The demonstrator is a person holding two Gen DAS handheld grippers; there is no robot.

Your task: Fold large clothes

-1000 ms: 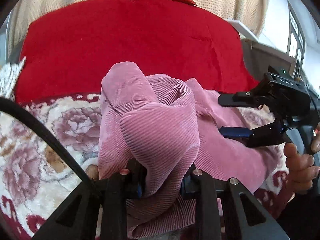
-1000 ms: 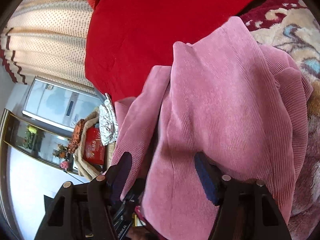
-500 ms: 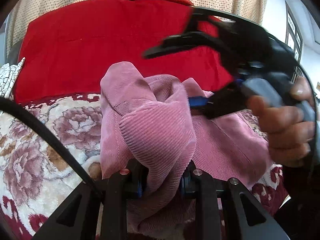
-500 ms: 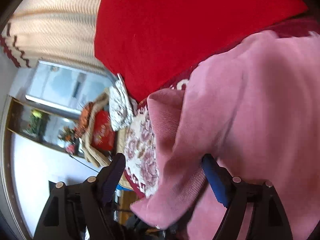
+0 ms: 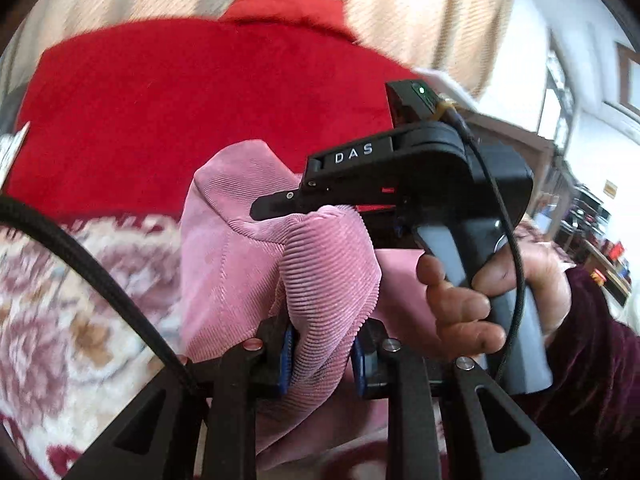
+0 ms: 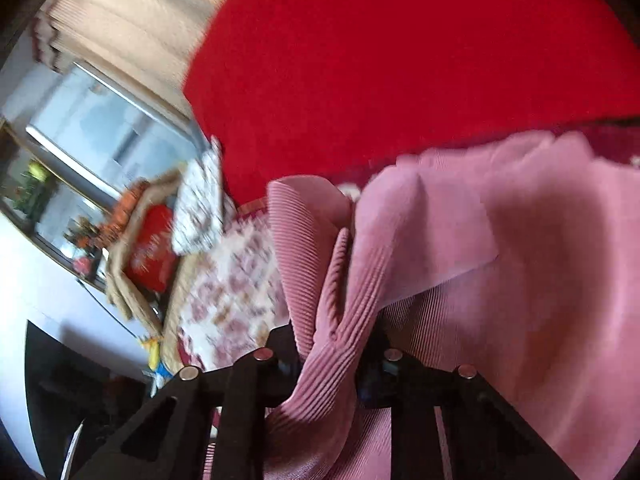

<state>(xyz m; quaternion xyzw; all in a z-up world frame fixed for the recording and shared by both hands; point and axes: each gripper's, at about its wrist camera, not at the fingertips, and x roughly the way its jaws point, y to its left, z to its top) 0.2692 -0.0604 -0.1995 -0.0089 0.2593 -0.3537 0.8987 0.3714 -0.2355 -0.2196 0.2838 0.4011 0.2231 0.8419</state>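
A pink corduroy garment (image 5: pixel 236 264) lies bunched on a floral bedspread (image 5: pixel 60 312). My left gripper (image 5: pixel 322 354) is shut on a raised fold of it. In the left wrist view the right gripper (image 5: pixel 280 208), held by a hand (image 5: pixel 460 312), sits just behind that fold, its fingertips partly hidden by cloth. In the right wrist view my right gripper (image 6: pixel 330 364) is shut on a ribbed fold of the same garment (image 6: pixel 500 260), which spreads to the right.
A red blanket (image 5: pixel 180 112) covers the far half of the bed, with a red pillow (image 5: pixel 280 4) and a beige curtain behind. Boxes and a red package (image 6: pixel 152 256) stand beside the bed at left. A black cable (image 5: pixel 80 264) crosses the left view.
The right gripper has come down beside my left one and closed on a fold of the garment; a second ago it was open. The left gripper keeps its hold.
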